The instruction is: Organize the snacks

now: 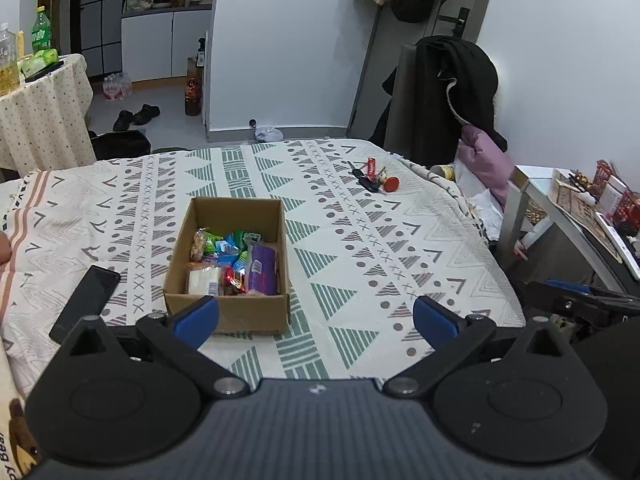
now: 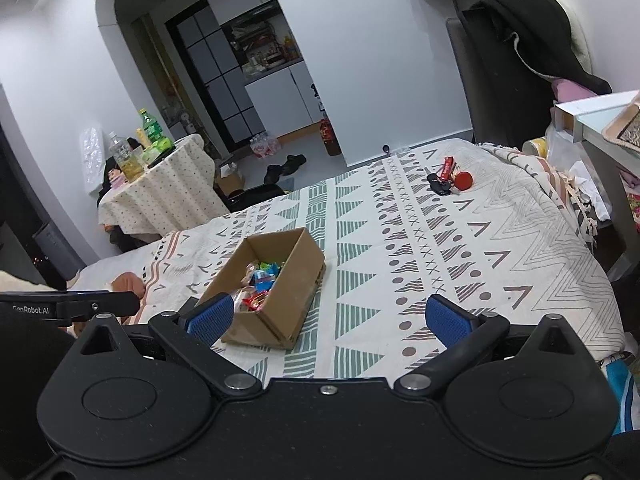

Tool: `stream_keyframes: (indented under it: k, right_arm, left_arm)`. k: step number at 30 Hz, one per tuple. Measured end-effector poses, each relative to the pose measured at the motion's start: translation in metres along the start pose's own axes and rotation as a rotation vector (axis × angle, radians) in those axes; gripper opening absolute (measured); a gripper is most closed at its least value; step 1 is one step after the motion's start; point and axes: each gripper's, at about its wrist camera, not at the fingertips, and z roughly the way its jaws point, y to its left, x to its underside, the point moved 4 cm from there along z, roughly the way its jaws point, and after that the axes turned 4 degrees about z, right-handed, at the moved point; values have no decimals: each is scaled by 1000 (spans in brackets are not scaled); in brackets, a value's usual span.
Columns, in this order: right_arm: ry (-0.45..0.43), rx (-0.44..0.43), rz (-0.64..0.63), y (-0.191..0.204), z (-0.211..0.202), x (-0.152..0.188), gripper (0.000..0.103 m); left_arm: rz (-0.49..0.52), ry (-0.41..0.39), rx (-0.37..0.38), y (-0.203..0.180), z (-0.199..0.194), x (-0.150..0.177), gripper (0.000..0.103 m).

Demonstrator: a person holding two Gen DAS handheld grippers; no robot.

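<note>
I see the cardboard box [image 1: 228, 312] resting on the patterned bedspread [image 1: 360, 240], snacks [image 1: 236, 260] inside. Left gripper [image 1: 316, 320] and right gripper [image 2: 330, 316] hover nearby, fingers spread, holding nothing.

White walls [image 1: 288, 40] and a pale grey floor [image 1: 168, 96] — an arched opening [image 2: 120, 4] leads to a kitchen nook with white cabinets [image 1: 160, 44]. A small table under a dotted cloth [image 1: 40, 108] stands at left; a chair draped with a black coat [image 1: 452, 92] sits beyond the patterned bedspread [image 1: 360, 248].
</note>
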Motion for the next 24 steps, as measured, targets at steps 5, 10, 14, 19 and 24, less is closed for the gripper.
stream_keyframes:
  k: [5,10,14,19,24]
  right_arm:
    - [-1,16,13,2,-12,4,103]
    - [-7,26,4,6,-22,6,103]
    - [-6,43,9,7,-26,8,103]
    - [28,72,10,5,-21,11,103]
    - [41,96,-3,4,-18,11,103]
  left_arm:
    - [5,-11,-19,-4,-11,5,103]
    - [30,-21,-41,-11,-17,6,103]
    - [22,-21,-46,-12,-19,8,103]
    - [16,7,-75,-13,-12,12,103]
    - [16,3,-103,-15,-11,12,103]
